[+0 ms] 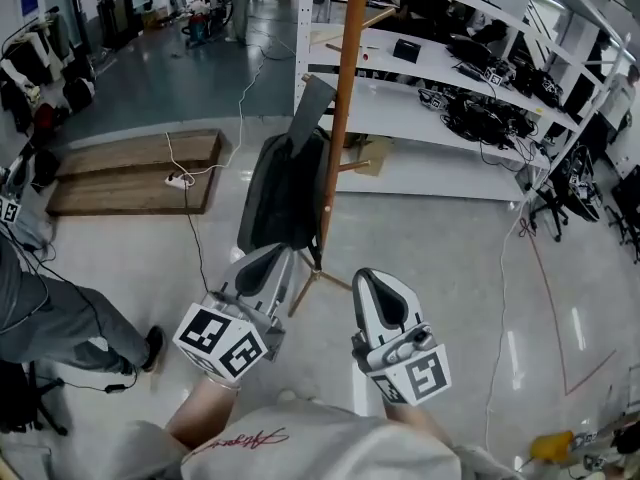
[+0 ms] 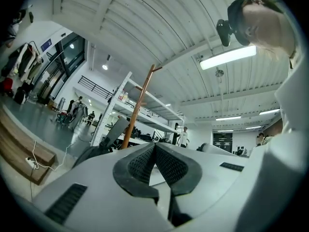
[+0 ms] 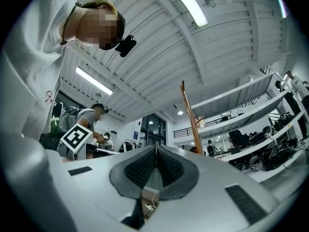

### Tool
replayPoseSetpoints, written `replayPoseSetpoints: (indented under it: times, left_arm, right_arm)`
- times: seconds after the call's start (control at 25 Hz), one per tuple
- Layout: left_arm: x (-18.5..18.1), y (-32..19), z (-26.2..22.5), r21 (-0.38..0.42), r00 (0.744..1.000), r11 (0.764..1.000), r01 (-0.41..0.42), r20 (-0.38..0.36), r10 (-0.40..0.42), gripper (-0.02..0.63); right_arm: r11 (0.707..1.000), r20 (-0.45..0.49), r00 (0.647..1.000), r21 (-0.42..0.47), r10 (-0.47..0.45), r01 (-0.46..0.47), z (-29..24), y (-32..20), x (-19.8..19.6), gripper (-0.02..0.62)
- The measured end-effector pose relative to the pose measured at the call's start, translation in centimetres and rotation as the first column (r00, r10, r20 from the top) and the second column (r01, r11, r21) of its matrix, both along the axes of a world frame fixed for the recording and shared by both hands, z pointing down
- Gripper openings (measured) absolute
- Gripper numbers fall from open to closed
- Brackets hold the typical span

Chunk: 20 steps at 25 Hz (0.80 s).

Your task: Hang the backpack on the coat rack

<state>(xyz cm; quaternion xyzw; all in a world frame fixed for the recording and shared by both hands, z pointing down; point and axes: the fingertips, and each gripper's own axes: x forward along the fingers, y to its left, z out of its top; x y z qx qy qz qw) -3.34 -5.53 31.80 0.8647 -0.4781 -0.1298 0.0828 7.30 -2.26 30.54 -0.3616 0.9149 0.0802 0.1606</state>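
Empty closed left hand-held gripper (image 2: 154, 146)

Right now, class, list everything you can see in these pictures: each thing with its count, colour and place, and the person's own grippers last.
coat rack: one, orange-brown wood, centre of the floor
backpack: one, dark grey, hanging on the rack, left of its pole
shelving: one unit, white, behind the rack, loaded with black cables and gear
wooden platforms: two, brown, on the floor at left
power strip: one, white, on the platforms, cable trailing
bystander's leg: one, grey trousers and black shoe, left edge
left gripper: one, white, bottom centre, fingers shut, empty
right gripper: one, white, beside it, fingers shut, empty
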Motion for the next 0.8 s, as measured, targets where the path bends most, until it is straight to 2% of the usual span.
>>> replayPoseSetpoints:
  times: [0.36,0.8]
  left_arm:
    - [-0.3,1.0,0.4,0.000,0.999,1.000,-0.026,0.023,0.026,0.017]
    - [-0.2,2.2,0.8,-0.021,0.999,0.999,-0.041,-0.001,0.041,0.017]
  right_arm:
    - [1.000,-0.009,1.000,-0.001,0.008,-0.008,0.1,0.7,-1.4,0.020]
    - [1.000,-0.014,1.000,-0.005,0.015,-0.015,0.2,2.1,-1.8,0.020]
